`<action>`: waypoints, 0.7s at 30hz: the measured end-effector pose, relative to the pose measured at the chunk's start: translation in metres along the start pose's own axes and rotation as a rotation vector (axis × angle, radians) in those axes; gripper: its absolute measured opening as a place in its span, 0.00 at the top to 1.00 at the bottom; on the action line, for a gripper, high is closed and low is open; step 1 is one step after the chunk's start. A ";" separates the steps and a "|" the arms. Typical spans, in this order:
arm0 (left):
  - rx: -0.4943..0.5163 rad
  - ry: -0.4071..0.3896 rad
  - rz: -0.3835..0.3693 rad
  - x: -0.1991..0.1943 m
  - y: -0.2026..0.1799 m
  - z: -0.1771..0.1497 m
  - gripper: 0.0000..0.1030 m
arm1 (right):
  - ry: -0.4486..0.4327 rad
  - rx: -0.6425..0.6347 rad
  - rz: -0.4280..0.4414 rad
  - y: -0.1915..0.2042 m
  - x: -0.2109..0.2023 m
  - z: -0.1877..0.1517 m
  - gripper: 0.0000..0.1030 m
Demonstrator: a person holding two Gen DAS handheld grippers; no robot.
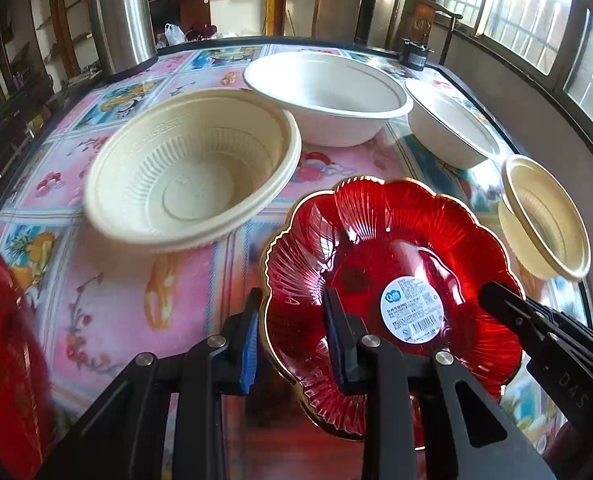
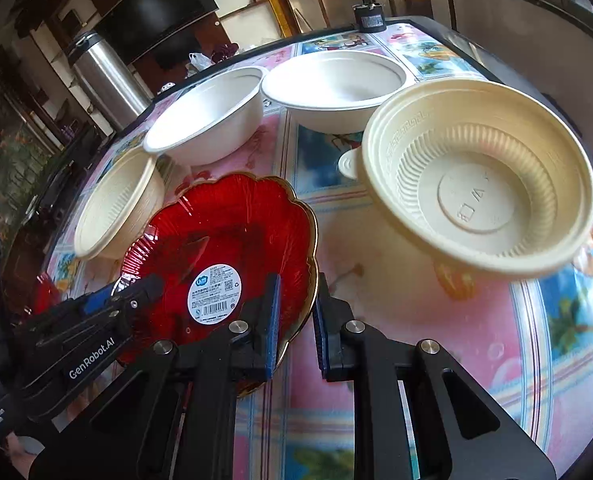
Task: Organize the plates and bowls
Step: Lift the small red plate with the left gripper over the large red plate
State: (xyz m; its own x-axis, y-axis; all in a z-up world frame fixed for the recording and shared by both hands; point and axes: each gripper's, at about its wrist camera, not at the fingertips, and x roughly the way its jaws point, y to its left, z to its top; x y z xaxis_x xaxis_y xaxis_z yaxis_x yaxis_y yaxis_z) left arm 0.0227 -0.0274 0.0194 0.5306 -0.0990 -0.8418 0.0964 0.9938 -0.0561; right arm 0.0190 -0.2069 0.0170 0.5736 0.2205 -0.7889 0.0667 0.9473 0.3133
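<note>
Red scalloped plate (image 1: 392, 280), straddled at opposite rims by left claw (image 1: 292, 344) and right claw (image 2: 294, 324), each part-open with one finger inside, neither visibly clamped; apparently readied for lifting. Cream bowls (image 2: 476, 176) waiting ahead on patterned surface (image 2: 416, 320).

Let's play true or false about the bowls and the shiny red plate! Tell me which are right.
1. The red plate has a round white sticker. True.
2. Each hand-held gripper straddles the plate's rim: left, right. True.
3. The plate is blue. False: it is red with a gold edge.
4. One white bowl holds soup. False: both white bowls look empty.
5. The tablecloth is plain. False: it has colourful pictures.
</note>
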 end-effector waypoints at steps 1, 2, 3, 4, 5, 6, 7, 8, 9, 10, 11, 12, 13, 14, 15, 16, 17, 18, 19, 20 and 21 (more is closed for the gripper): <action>0.005 0.000 0.000 -0.003 0.001 -0.003 0.72 | -0.008 -0.005 0.001 0.002 -0.004 -0.003 0.86; 0.009 0.001 0.000 -0.005 0.002 -0.006 0.72 | -0.016 -0.010 0.000 0.006 -0.009 -0.007 0.86; 0.010 0.000 -0.002 -0.008 0.003 -0.009 0.72 | -0.019 -0.016 -0.005 0.007 -0.012 -0.010 0.86; 0.007 -0.002 -0.005 -0.011 0.006 -0.012 0.72 | -0.024 -0.029 -0.014 0.011 -0.015 -0.013 0.86; 0.002 -0.003 -0.006 -0.014 0.008 -0.014 0.72 | -0.029 -0.044 -0.020 0.014 -0.018 -0.017 0.86; -0.002 -0.003 -0.006 -0.016 0.011 -0.015 0.72 | -0.031 -0.049 -0.018 0.017 -0.020 -0.020 0.85; -0.003 -0.006 -0.004 -0.020 0.013 -0.017 0.72 | -0.032 -0.052 -0.014 0.019 -0.023 -0.023 0.85; 0.002 -0.011 0.000 -0.023 0.014 -0.018 0.72 | -0.034 -0.063 -0.016 0.023 -0.025 -0.026 0.85; 0.003 -0.019 0.003 -0.028 0.015 -0.021 0.72 | -0.036 -0.077 -0.022 0.027 -0.028 -0.029 0.85; -0.001 -0.026 0.005 -0.032 0.017 -0.022 0.72 | -0.040 -0.088 -0.027 0.031 -0.031 -0.032 0.85; 0.000 -0.031 0.007 -0.035 0.018 -0.024 0.72 | -0.047 -0.093 -0.026 0.035 -0.034 -0.036 0.85; 0.002 -0.039 0.008 -0.040 0.020 -0.025 0.72 | -0.051 -0.097 -0.025 0.037 -0.037 -0.037 0.85; 0.001 -0.048 0.007 -0.044 0.023 -0.027 0.72 | -0.057 -0.101 -0.023 0.040 -0.041 -0.039 0.85; -0.002 -0.053 0.006 -0.048 0.025 -0.028 0.72 | -0.065 -0.103 -0.017 0.042 -0.045 -0.041 0.85; -0.006 -0.061 0.007 -0.053 0.028 -0.029 0.72 | -0.073 -0.108 -0.011 0.045 -0.049 -0.042 0.85; -0.011 -0.074 0.011 -0.058 0.031 -0.030 0.72 | -0.079 -0.112 -0.004 0.048 -0.053 -0.044 0.85; -0.012 -0.083 0.015 -0.062 0.033 -0.030 0.72 | -0.085 -0.118 0.001 0.053 -0.057 -0.045 0.85; -0.012 -0.096 0.022 -0.069 0.037 -0.031 0.72 | -0.091 -0.129 0.002 0.058 -0.060 -0.046 0.84; -0.017 -0.104 0.023 -0.073 0.040 -0.032 0.72 | -0.097 -0.141 0.000 0.063 -0.063 -0.047 0.84; -0.026 -0.114 0.027 -0.078 0.044 -0.032 0.72 | -0.106 -0.152 0.000 0.069 -0.066 -0.048 0.84; -0.032 -0.125 0.032 -0.083 0.048 -0.032 0.72 | -0.113 -0.158 0.006 0.074 -0.069 -0.049 0.84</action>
State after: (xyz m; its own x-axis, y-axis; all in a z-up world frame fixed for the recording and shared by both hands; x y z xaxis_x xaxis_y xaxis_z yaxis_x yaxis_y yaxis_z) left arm -0.0433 0.0306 0.0691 0.6336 -0.0709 -0.7704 0.0517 0.9974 -0.0493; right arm -0.0556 -0.1410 0.0685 0.6619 0.2073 -0.7203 -0.0609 0.9727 0.2240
